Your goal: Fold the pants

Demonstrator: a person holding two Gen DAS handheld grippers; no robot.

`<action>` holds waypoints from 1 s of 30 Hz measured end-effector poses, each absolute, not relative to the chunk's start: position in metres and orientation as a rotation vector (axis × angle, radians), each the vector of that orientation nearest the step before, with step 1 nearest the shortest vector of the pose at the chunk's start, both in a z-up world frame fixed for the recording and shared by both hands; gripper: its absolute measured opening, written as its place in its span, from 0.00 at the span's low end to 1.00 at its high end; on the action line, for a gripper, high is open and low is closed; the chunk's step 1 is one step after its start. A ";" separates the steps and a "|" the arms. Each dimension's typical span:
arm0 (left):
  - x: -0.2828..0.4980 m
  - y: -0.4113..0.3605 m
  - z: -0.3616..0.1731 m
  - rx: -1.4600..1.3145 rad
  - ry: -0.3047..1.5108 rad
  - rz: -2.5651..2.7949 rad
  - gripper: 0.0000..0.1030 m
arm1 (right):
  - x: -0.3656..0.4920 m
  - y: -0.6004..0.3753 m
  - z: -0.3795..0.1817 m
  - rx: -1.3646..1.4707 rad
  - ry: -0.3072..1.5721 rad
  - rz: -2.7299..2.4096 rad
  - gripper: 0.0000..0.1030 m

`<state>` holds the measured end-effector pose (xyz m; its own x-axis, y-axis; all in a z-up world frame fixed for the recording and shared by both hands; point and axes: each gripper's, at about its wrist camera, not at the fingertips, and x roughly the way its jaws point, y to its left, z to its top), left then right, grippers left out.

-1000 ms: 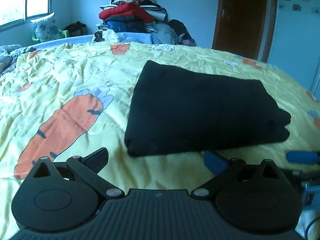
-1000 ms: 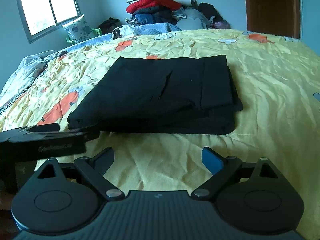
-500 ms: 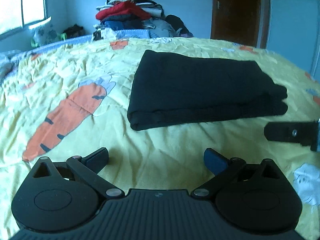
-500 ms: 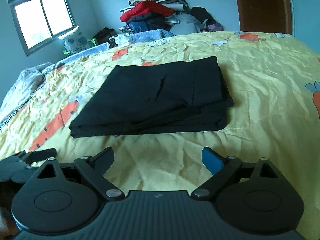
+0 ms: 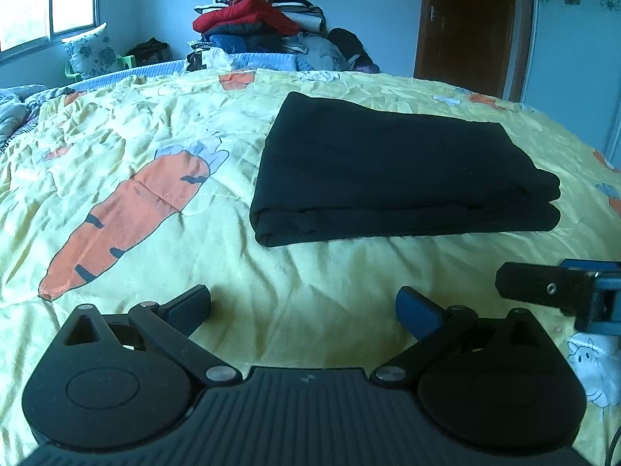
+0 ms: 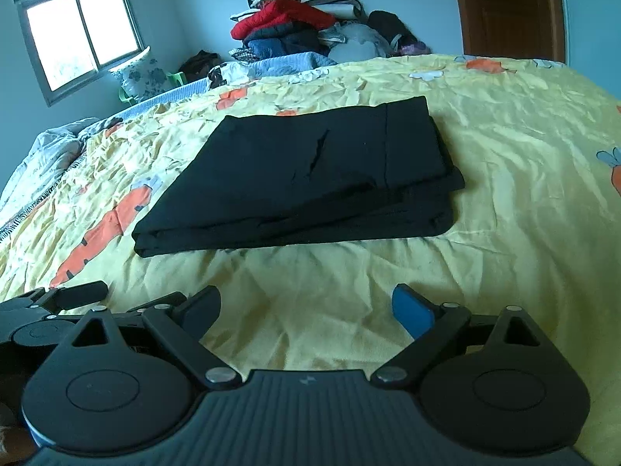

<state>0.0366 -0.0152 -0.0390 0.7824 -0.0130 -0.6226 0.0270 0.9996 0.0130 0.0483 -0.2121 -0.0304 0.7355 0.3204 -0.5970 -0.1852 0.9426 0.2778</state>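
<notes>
The black pants [image 5: 396, 171] lie folded in a flat rectangle on the yellow carrot-print bedspread [image 5: 155, 124]; they also show in the right wrist view [image 6: 310, 178]. My left gripper [image 5: 302, 305] is open and empty, held back from the pants' near edge. My right gripper [image 6: 306, 306] is open and empty, also short of the pants. The right gripper's side shows at the right edge of the left wrist view [image 5: 562, 291]. The left gripper shows at the lower left of the right wrist view [image 6: 58, 299].
A tall pile of clothes [image 5: 256, 27] stands beyond the far side of the bed. A pillow [image 5: 93, 54] and a window [image 6: 77, 35] are at the far left. A brown door [image 5: 465, 27] is at the far right.
Both grippers have pulled back from the folded pants, which now sit farther from the fingers. The pants have not moved.
</notes>
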 end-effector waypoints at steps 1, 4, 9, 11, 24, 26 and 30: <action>0.037 -0.015 -0.039 0.021 0.672 -0.022 1.00 | 0.048 -0.213 -0.030 0.212 0.690 0.278 0.94; 0.037 -0.015 -0.039 0.021 0.672 -0.022 1.00 | 0.049 -0.217 -0.029 0.248 0.695 0.279 0.94; 0.037 -0.015 -0.039 0.021 0.672 -0.022 1.00 | 0.048 -0.223 -0.027 0.283 0.698 0.270 0.94; 0.037 -0.015 -0.039 0.021 0.672 -0.022 1.00 | 0.048 -0.223 -0.024 0.286 0.693 0.267 0.94; 0.037 -0.015 -0.039 0.020 0.672 -0.022 1.00 | 0.052 -0.243 0.014 0.642 0.686 0.361 0.94; 0.037 -0.015 -0.039 0.020 0.672 -0.022 1.00 | 0.053 -0.246 0.019 0.662 0.676 0.371 0.94; 0.037 -0.015 -0.039 0.020 0.672 -0.022 1.00 | 0.053 -0.248 0.023 0.634 0.656 0.362 0.95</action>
